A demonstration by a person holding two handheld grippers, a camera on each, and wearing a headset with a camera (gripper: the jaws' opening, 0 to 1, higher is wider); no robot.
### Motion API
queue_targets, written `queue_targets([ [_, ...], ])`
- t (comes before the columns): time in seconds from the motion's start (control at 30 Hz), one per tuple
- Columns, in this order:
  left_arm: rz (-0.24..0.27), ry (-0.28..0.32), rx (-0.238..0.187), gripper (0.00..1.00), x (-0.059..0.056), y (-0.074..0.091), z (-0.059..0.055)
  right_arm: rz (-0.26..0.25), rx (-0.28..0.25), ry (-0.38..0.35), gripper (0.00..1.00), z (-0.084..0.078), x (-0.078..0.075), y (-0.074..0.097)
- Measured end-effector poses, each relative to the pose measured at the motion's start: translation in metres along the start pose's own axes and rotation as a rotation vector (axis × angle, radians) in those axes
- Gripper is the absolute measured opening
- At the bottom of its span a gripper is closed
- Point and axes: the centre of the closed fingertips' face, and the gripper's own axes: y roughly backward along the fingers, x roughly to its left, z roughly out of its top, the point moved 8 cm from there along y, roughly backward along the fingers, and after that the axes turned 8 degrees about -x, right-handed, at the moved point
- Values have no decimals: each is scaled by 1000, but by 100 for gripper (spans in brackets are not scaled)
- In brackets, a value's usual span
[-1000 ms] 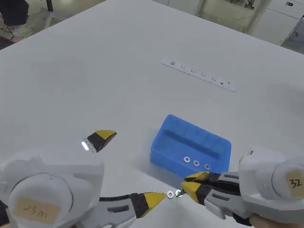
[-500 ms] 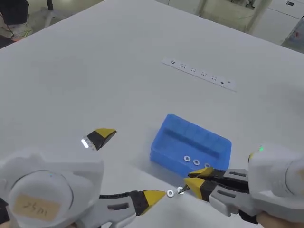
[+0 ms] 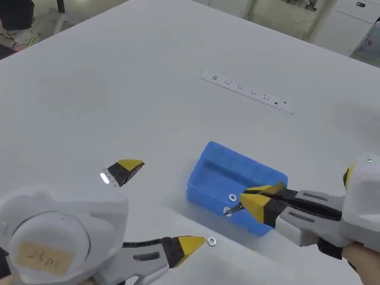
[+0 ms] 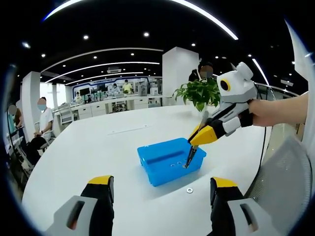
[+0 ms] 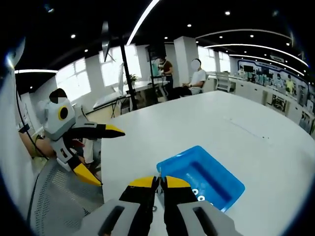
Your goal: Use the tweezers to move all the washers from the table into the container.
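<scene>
Right hand-held gripper [image 3: 252,197] pressed together on tweezers [image 3: 236,207]. Tips carry washer [image 3: 227,211], just over near wall of container [image 3: 237,169]. Risk: grip slackens, washer drops outside onto counter [image 3: 119,89]. Left hand-held gripper [image 3: 159,208] spread; its jaw could flick loose washer [image 3: 212,241] away.

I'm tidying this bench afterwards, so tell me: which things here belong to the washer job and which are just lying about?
In the job: tweezers in the shut right tongs, blue container, washers inside it, loose washer on the table, open left tongs.
Lying about: power strip, plant.
</scene>
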Motion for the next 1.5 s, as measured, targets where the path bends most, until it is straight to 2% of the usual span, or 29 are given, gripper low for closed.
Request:
queue_targets([
  [0.3,1,-2,0,81,0,0,0,-24,-30,-28,2,5,-12,-12],
  [0.47,-3,-2,2,81,-1,0,-1,-35,-22,-18,2,7,-21,-22],
  [0.8,1,2,1,81,0,0,0,-37,51,43,2,9,-31,-43],
  [0.93,1,2,3,81,0,0,-1,-43,104,71,2,4,-37,-51],
  [1.23,1,1,10,81,0,0,-2,-32,172,69,2,-9,-44,-61],
  [1.5,-4,-4,20,80,0,-1,-2,-29,195,71,2,-14,-46,-64],
])
